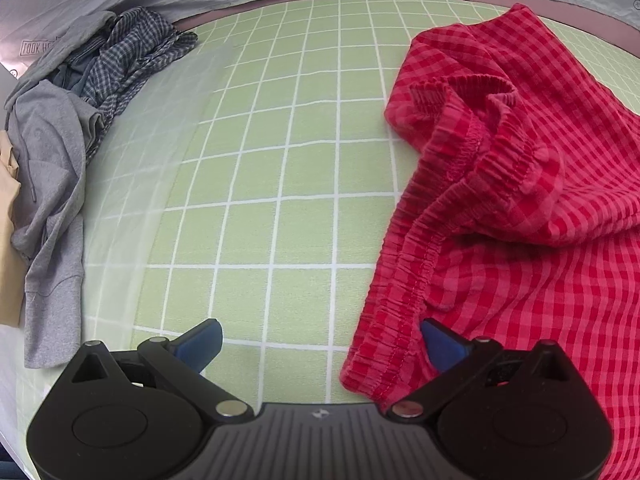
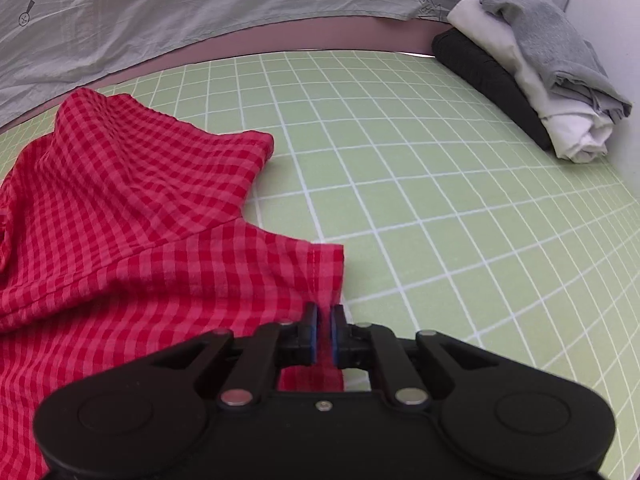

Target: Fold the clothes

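Red gingham shorts (image 1: 520, 208) lie crumpled on the green grid mat (image 1: 280, 184), elastic waistband toward the mat's middle. My left gripper (image 1: 320, 344) is open, low over the mat, its right blue finger (image 1: 442, 344) touching the waistband edge and nothing between the jaws. In the right wrist view the shorts (image 2: 132, 216) spread to the left. My right gripper (image 2: 324, 332) is shut on the hem corner of the near leg, pinched between the blue pads.
A heap of unfolded clothes sits at the mat's left: a grey hoodie (image 1: 52, 168), a blue checked garment (image 1: 132, 52), a tan piece (image 1: 8, 216). A folded stack (image 2: 532, 76) of black, white and grey sits far right. A printed sheet (image 2: 200, 4) lies behind the mat.
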Demonstrator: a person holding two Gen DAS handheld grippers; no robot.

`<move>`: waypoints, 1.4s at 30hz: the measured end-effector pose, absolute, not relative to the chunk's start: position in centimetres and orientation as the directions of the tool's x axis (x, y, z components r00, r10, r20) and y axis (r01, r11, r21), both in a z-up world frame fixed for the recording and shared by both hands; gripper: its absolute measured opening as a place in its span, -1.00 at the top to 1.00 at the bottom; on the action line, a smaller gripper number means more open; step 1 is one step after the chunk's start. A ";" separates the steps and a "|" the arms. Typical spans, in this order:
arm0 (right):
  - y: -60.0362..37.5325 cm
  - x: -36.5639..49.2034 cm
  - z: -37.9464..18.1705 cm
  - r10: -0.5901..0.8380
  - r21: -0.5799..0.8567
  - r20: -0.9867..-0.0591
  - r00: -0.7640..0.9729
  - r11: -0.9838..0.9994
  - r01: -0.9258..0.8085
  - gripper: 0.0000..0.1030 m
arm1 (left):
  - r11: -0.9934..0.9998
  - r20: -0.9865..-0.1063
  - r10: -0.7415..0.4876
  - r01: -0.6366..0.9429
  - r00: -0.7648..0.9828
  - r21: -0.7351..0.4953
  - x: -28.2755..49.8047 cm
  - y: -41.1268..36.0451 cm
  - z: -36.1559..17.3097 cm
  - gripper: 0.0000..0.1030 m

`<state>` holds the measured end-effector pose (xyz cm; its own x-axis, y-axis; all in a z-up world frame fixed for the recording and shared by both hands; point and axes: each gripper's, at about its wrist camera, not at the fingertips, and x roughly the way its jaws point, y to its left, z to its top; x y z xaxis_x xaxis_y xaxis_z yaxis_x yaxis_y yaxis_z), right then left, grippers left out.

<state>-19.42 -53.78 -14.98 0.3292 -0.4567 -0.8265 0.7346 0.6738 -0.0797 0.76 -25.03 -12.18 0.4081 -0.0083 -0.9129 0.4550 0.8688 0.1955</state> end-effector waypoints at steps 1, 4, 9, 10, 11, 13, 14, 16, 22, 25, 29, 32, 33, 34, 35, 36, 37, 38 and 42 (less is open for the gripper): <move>-53.1 -19.5 -14.9 -0.452 -0.074 -0.828 0.331 0.673 0.736 0.87 | 0.863 -0.910 -0.007 0.463 0.414 0.204 0.8 -24.8 -12.2 -1.00; -51.1 -19.4 -14.8 -0.431 -0.052 -0.834 0.343 0.681 0.730 0.87 | 0.845 -0.900 0.003 0.481 0.436 0.236 1.3 -23.7 -12.3 -1.00; -47.7 -19.3 -14.5 -0.396 -0.017 -0.844 0.362 0.694 0.720 0.86 | 0.822 -0.882 0.017 0.496 0.471 0.280 3.5 -21.3 -12.5 -1.00; -47.0 -19.3 -14.4 -0.389 -0.010 -0.845 0.366 0.696 0.718 0.86 | 0.815 -0.874 0.029 0.495 0.485 0.301 4.1 -20.8 -12.5 -1.00; -46.3 -19.2 -14.4 -0.382 -0.003 -0.847 0.370 0.699 0.715 0.84 | 0.810 -0.864 0.046 0.488 0.502 0.326 4.8 -20.3 -12.5 -1.00; -44.9 -19.2 -14.3 -0.368 0.012 -0.850 0.378 0.703 0.711 0.77 | 0.816 -0.851 0.077 0.458 0.519 0.353 6.4 -19.0 -12.4 -1.00; -44.2 -19.2 -14.2 -0.361 0.019 -0.851 0.382 0.705 0.709 0.68 | 0.830 -0.853 0.086 0.436 0.515 0.347 7.3 -18.4 -12.2 -0.99; -43.3 -18.9 -14.0 -0.354 0.026 -0.848 0.394 0.715 0.699 0.45 | 0.857 -0.856 0.102 0.392 0.507 0.334 9.1 -17.0 -11.9 -0.99; -47.7 -16.0 -12.5 -0.353 0.065 -0.811 0.465 0.737 0.673 0.19 | 0.951 -0.866 0.086 0.220 0.492 0.219 9.4 -14.7 -9.6 -0.99; -51.2 -12.6 -12.5 -0.343 0.061 -0.809 0.477 0.759 0.648 0.14 | 0.971 -0.878 0.111 0.136 0.466 0.195 8.1 -14.1 -10.0 -0.99; -53.8 -7.8 -12.9 -0.318 0.065 -0.803 0.504 0.794 0.604 0.00 | 0.983 -0.895 0.147 0.039 0.421 0.179 7.2 -13.5 -11.6 -0.99; -54.8 -5.7 -14.0 -0.282 0.087 -0.822 0.495 0.797 0.598 0.00 | 0.982 -0.905 0.163 0.025 0.393 0.188 7.1 -13.6 -12.2 -0.99; -54.9 -5.3 -14.4 -0.275 0.089 -0.828 0.489 0.797 0.597 0.00 | 0.981 -0.904 0.168 0.025 0.393 0.193 7.1 -13.7 -12.1 -0.99; -54.8 -5.3 -14.7 -0.273 0.083 -0.834 0.480 0.798 0.597 0.00 | 0.980 -0.904 0.171 0.029 0.393 0.198 7.2 -13.8 -12.1 -0.99; -54.7 -5.3 -14.9 -0.271 0.076 -0.840 0.470 0.799 0.597 0.00 | 0.978 -0.904 0.172 0.040 0.393 0.203 7.3 -14.0 -12.1 -0.99; -54.4 -5.5 -15.1 -0.273 0.075 -0.840 0.469 0.798 0.598 0.00 | 0.977 -0.903 0.172 0.053 0.395 0.209 7.4 -14.2 -12.2 -1.00; -54.2 -5.8 -15.3 -0.276 0.075 -0.837 0.472 0.797 0.599 0.00 | 0.975 -0.901 0.174 0.060 0.397 0.215 7.4 -14.4 -12.2 -0.99; -54.0 -6.1 -15.5 -0.280 0.075 -0.835 0.474 0.796 0.601 0.00 | 0.972 -0.901 0.181 0.066 0.394 0.225 7.6 -14.6 -12.2 -0.99; -52.9 -6.9 -15.4 -0.294 0.025 -0.828 0.477 0.831 0.556 0.79 | 0.963 -0.895 0.184 0.108 0.406 0.246 7.7 -15.3 -12.1 -0.99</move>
